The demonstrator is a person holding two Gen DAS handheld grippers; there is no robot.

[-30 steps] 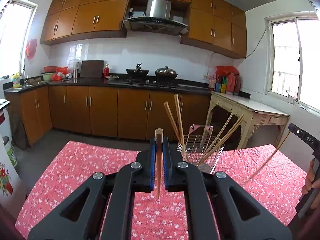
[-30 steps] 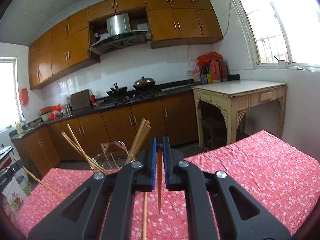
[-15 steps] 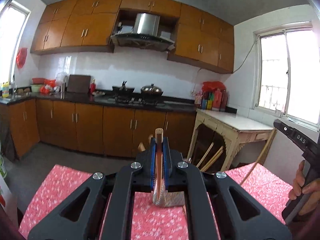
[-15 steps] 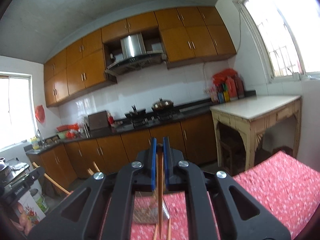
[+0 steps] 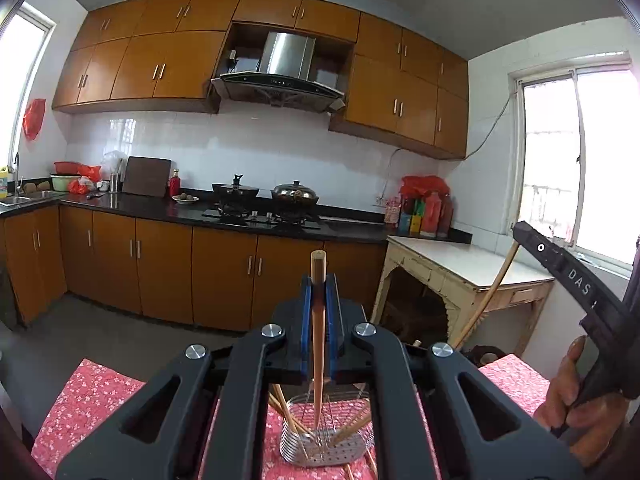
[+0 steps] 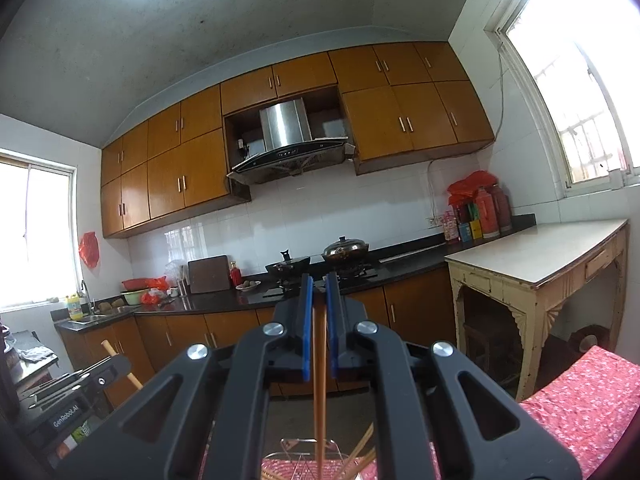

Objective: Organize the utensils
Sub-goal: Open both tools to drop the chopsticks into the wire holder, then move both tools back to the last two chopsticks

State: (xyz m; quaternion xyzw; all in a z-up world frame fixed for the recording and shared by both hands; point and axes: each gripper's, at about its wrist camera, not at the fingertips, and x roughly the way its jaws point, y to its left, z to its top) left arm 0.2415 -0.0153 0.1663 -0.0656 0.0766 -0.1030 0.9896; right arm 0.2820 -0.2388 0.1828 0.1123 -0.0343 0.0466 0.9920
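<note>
The left gripper point(image 5: 319, 296) has its blue-padded fingers point(image 5: 306, 320) closed on a thin wooden chopstick point(image 5: 318, 344). The stick stands upright, its blunt end is above the fingers and its tip hangs over the shiny perforated metal utensil basket point(image 5: 324, 446). This basket stands on the tabletop, which is covered by a red flowered cloth point(image 5: 88, 392), at 6 o'clock in the left wrist view. Several other wooden chopsticks point(image 5: 288, 410) lean inside it.

The right gripper point(image 6: 319, 300) also holds its fingers point(image 6: 307, 320) closed on a second wooden chopstick point(image 6: 319, 392), which hangs straight down toward the basket's wire top point(image 6: 304, 446) at 6 o'clock.

The black gripper bodies hide most of the basket, and in the right wrist view its bottom is cut off by the frame edge. At 4 o'clock in the left wrist view a person's hand point(image 5: 580, 412) holds the right gripper's handle, with its chopstick at 3 o'clock. Behind, there are brown kitchen cabinets point(image 5: 168, 264) and a pale old side table point(image 5: 468, 276).
</note>
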